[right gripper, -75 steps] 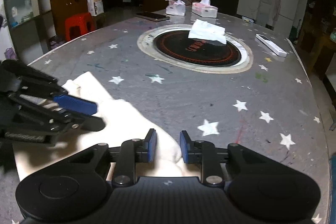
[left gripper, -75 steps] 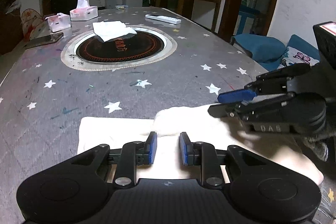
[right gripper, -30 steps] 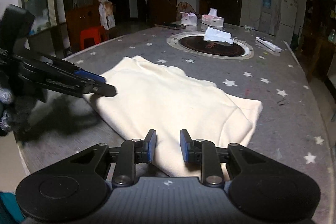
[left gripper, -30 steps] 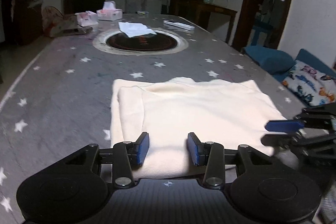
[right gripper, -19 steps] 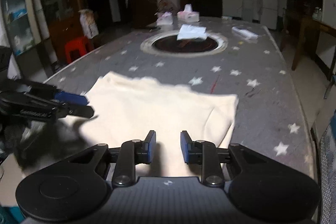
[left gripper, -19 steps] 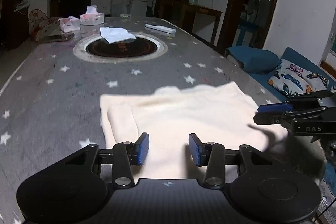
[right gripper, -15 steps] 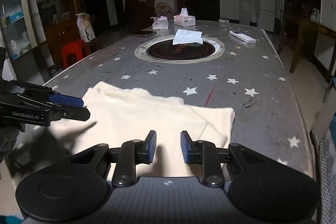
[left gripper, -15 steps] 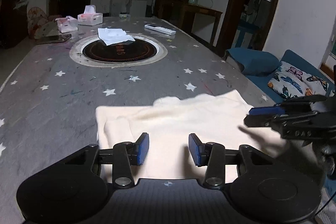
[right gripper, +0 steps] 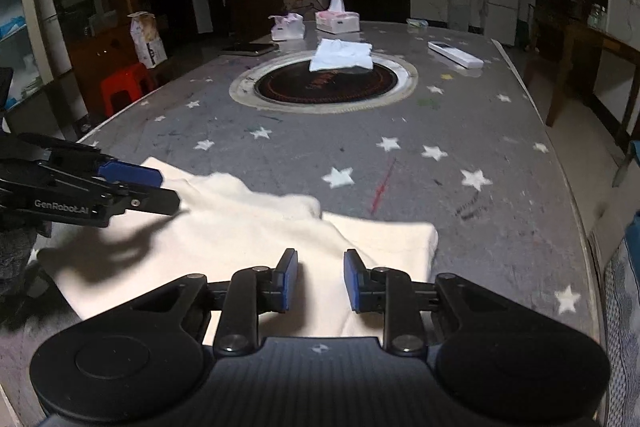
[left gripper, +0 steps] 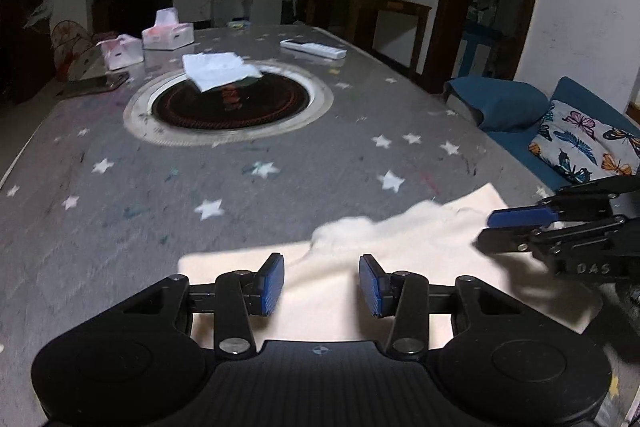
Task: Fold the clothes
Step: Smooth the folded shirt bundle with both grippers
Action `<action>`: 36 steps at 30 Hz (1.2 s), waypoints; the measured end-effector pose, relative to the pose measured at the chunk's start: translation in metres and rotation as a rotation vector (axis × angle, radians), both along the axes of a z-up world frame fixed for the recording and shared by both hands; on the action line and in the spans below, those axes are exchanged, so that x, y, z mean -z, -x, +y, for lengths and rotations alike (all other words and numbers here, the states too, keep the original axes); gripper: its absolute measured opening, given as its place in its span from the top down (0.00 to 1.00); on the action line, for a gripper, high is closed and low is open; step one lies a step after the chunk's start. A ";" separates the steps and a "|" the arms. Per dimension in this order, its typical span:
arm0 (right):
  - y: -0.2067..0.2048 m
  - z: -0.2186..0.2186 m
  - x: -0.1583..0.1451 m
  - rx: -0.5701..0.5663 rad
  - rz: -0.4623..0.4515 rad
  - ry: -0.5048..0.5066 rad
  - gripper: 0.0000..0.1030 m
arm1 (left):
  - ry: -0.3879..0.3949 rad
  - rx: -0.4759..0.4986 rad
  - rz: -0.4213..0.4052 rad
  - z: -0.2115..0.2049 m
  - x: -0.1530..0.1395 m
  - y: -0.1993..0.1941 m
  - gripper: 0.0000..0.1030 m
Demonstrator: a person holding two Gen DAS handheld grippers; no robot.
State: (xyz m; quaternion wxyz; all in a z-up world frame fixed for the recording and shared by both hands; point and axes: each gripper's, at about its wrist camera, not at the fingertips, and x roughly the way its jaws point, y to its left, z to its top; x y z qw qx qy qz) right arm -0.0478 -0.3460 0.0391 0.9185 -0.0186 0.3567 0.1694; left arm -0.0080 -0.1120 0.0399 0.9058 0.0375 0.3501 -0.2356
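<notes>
A cream garment [left gripper: 404, 259] lies folded flat at the near edge of the grey star-patterned table [left gripper: 280, 179]; in the right wrist view the same garment [right gripper: 224, 231] spreads before the fingers. My left gripper [left gripper: 321, 285] hovers open just above the garment's near edge, nothing between its blue pads. My right gripper [right gripper: 320, 281] is also open over the cloth, empty. Each gripper shows in the other's view: the right gripper [left gripper: 520, 223] over the garment's right end, the left gripper [right gripper: 148, 187] over its left end.
A round black hotplate [left gripper: 230, 101] set in the table centre carries a folded white cloth [left gripper: 218, 71]. Beyond lie tissue boxes [left gripper: 168, 35], a phone [left gripper: 98, 85] and a white remote [left gripper: 314, 47]. A blue sofa with a butterfly pillow [left gripper: 580, 143] stands right; a red stool [right gripper: 126, 85] left.
Both grippers have come lower and closer to the garment's near edge. The left gripper's fingers stand wider apart than 2.5 s ago. The garment lies flat as before.
</notes>
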 end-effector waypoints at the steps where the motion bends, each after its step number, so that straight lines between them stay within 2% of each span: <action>1: -0.003 0.002 0.000 -0.003 0.001 -0.003 0.77 | -0.003 0.003 -0.001 -0.004 0.000 -0.002 0.56; 5: -0.017 0.008 0.008 0.000 0.017 0.009 0.76 | -0.043 0.002 0.007 -0.015 0.010 -0.014 0.56; 11: -0.010 0.007 0.002 0.008 0.001 -0.012 0.74 | -0.044 -0.006 0.006 -0.015 0.009 -0.017 0.54; 15: -0.002 0.007 -0.003 0.010 -0.010 -0.028 0.63 | -0.030 -0.009 -0.010 -0.012 0.002 -0.006 0.45; 17: 0.005 0.010 -0.004 0.008 -0.014 -0.031 0.62 | -0.031 -0.010 -0.022 -0.012 0.000 0.000 0.44; 18: 0.010 0.011 -0.004 0.009 -0.020 -0.033 0.59 | -0.031 -0.013 -0.028 -0.012 -0.001 0.004 0.44; 19: 0.014 0.013 -0.004 0.010 -0.025 -0.036 0.50 | -0.031 -0.015 -0.034 -0.011 -0.002 0.008 0.43; 23: 0.032 0.020 -0.006 0.014 -0.048 -0.044 0.47 | -0.031 -0.018 -0.065 -0.009 -0.005 0.030 0.34; 25: 0.041 0.023 -0.006 0.016 -0.060 -0.048 0.37 | -0.040 -0.015 -0.084 -0.008 -0.006 0.043 0.32; 26: 0.045 0.025 -0.007 0.017 -0.065 -0.050 0.36 | -0.045 -0.013 -0.090 -0.007 -0.005 0.049 0.32; 32: 0.076 0.042 -0.004 0.001 -0.109 -0.029 0.35 | -0.055 -0.024 -0.123 0.002 -0.002 0.085 0.32; 36: 0.092 0.054 0.004 -0.016 -0.137 0.019 0.35 | -0.045 -0.045 -0.109 0.009 0.007 0.099 0.32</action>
